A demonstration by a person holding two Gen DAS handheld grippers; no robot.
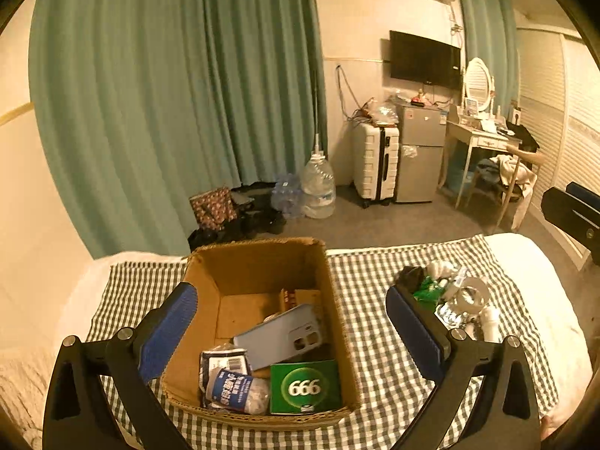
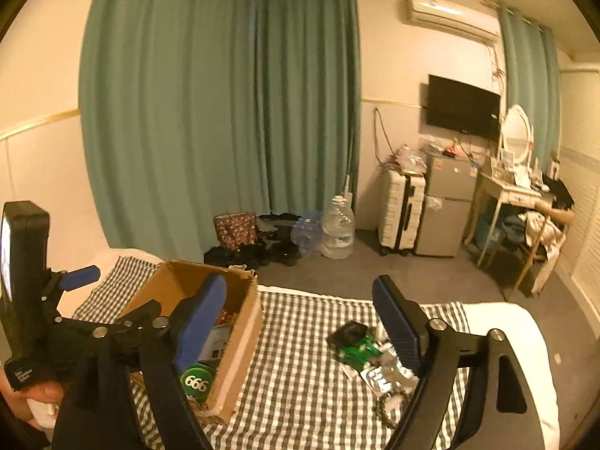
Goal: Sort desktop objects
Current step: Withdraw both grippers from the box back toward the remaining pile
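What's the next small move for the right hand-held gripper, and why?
Probably swing the right hand-held gripper down to the pile on the checked cloth and take one piece. Its jaws stand open and empty, the box already holds a phone and packets, and the pile is unsorted.
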